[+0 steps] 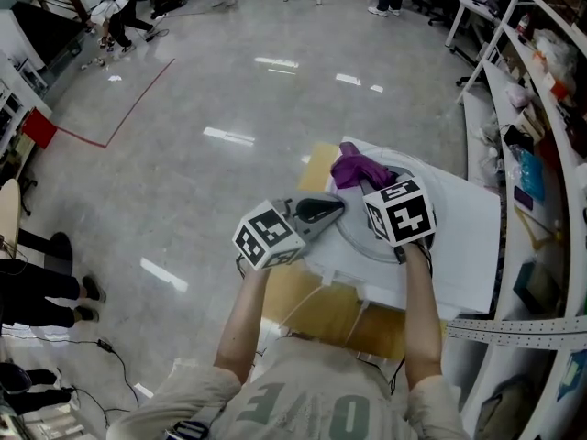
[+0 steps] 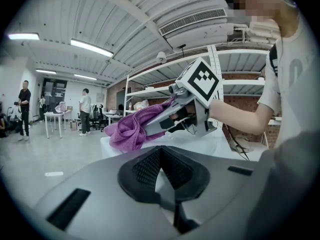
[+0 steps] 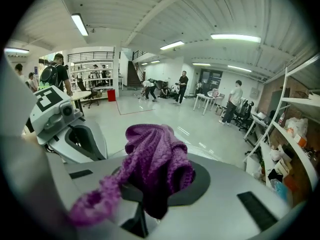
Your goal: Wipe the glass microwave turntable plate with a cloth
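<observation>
The right gripper has its jaws clamped on a purple cloth over the glass plate. The left gripper has its jaws pinched on the plate's rim.

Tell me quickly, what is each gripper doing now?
Left gripper: closed, apparently on the glass plate rim.
Right gripper: closed, holding the purple cloth.

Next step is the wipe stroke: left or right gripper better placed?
Right. The right gripper is shut on the purple cloth, at the glass plate. The left gripper has its jaws together, no cloth, beside the plate's rim.
</observation>
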`<state>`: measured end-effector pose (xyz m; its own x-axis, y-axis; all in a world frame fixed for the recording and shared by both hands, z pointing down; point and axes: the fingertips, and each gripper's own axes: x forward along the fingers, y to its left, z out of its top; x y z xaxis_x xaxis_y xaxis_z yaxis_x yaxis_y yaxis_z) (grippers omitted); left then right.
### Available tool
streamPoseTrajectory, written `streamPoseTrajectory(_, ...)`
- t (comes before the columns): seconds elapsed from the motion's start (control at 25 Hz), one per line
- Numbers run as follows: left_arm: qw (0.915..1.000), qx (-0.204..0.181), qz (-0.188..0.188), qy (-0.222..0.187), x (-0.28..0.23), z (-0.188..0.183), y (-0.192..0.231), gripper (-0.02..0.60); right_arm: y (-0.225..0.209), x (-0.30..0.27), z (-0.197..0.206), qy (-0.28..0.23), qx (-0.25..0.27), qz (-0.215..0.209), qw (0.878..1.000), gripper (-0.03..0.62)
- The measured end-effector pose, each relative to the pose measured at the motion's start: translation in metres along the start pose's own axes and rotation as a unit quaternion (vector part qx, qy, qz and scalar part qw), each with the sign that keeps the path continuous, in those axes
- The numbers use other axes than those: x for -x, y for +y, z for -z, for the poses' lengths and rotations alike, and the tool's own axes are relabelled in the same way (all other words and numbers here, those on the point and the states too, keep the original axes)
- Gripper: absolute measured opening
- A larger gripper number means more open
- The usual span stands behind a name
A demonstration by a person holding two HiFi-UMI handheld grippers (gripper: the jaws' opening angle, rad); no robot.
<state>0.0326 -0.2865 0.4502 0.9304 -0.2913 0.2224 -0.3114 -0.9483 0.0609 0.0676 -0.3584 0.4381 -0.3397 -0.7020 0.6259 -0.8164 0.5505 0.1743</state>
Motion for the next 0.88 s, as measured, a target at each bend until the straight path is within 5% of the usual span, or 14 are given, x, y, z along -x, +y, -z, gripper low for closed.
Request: streamPoseTrajectory(0.88,0.9998,0.0,-0.018,-0.002,0.002,0.001,0.003,0.002,-0.104,0.062,0.06,0.049,-0.047,0.173,0.983,0.048)
